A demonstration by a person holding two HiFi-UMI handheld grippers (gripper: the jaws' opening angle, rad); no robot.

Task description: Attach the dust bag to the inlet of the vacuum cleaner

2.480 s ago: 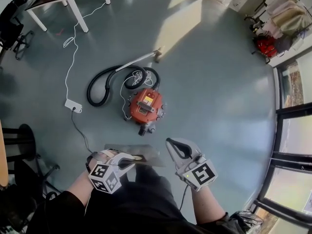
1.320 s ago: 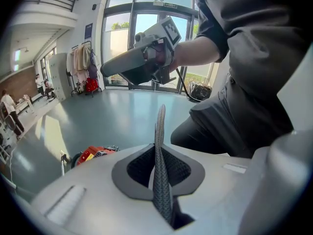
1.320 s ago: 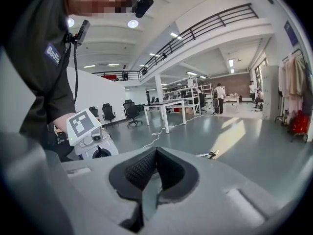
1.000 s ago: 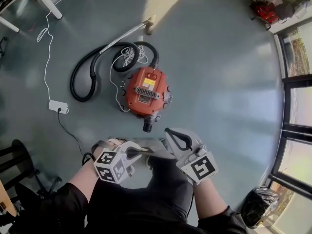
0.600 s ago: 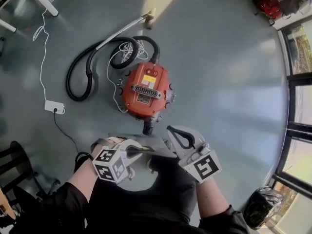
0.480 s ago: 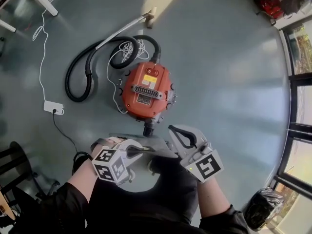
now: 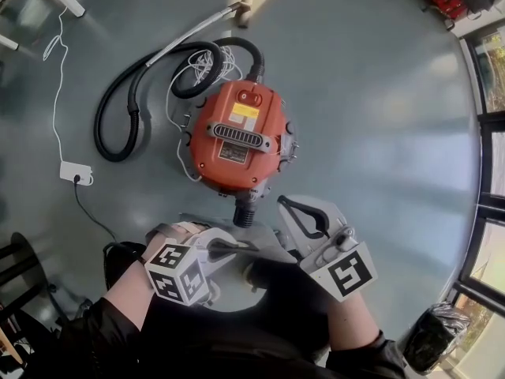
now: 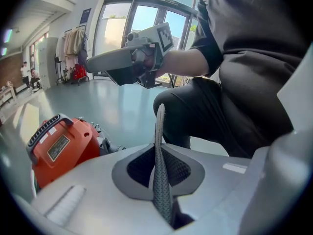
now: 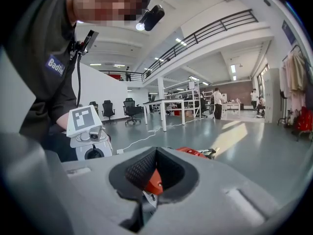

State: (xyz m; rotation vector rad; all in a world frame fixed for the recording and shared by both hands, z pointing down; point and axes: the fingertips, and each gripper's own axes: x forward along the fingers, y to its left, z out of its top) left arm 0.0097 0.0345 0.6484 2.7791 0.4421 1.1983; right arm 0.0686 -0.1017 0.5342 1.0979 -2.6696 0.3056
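Dust bag (image 7: 237, 231): light, floppy fabric; keep your hold at its edges.
Left gripper (image 8: 157, 173): nearly closed, pinching it.
Right gripper (image 9: 155, 174): fully closed, apparently on the opposite edge.

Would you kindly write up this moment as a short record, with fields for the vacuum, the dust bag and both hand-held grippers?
vacuum cleaner: orange, standing on the grey floor
inlet: short port facing the person, bare
dust bag: grey, held flat between the two grippers, close to the inlet
left hand-held gripper: shut on the bag's edge
right hand-held gripper: shut, apparently on the bag's opposite edge
status: bag not yet attached
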